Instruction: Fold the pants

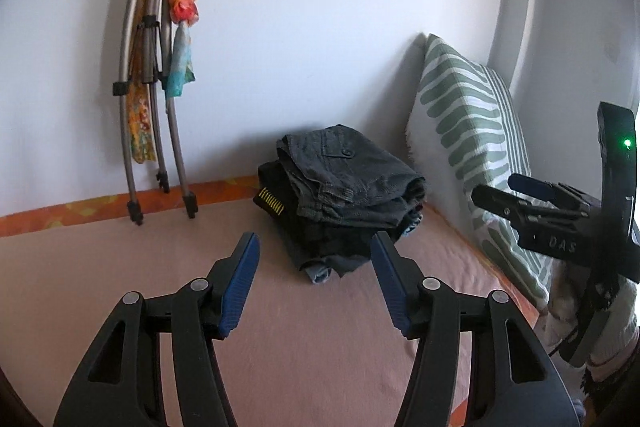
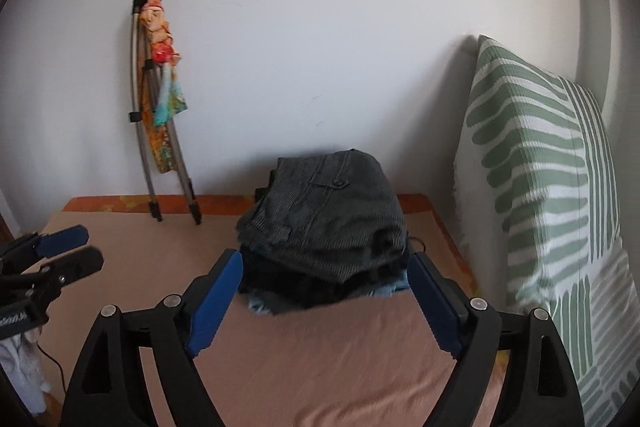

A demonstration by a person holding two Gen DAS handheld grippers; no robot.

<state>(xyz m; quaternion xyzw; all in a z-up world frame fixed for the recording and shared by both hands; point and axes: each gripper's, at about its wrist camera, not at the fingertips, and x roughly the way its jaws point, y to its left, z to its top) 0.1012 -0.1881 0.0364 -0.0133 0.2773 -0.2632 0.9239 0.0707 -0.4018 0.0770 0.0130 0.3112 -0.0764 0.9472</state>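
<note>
A stack of folded pants (image 1: 340, 191) lies on the pink bedsheet (image 1: 120, 267) near the wall, with dark grey pants on top and darker and denim ones under them. It also shows in the right wrist view (image 2: 328, 223). My left gripper (image 1: 316, 247) is open and empty, just short of the stack. My right gripper (image 2: 326, 267) is open and empty, its fingers on either side of the stack's near edge. The right gripper also shows at the right of the left wrist view (image 1: 496, 191).
A green and white striped pillow (image 2: 540, 195) leans against the wall on the right. A folded tripod with colourful cloth (image 1: 156, 75) leans on the back wall. An orange strip (image 1: 80, 211) runs along the bed's far edge.
</note>
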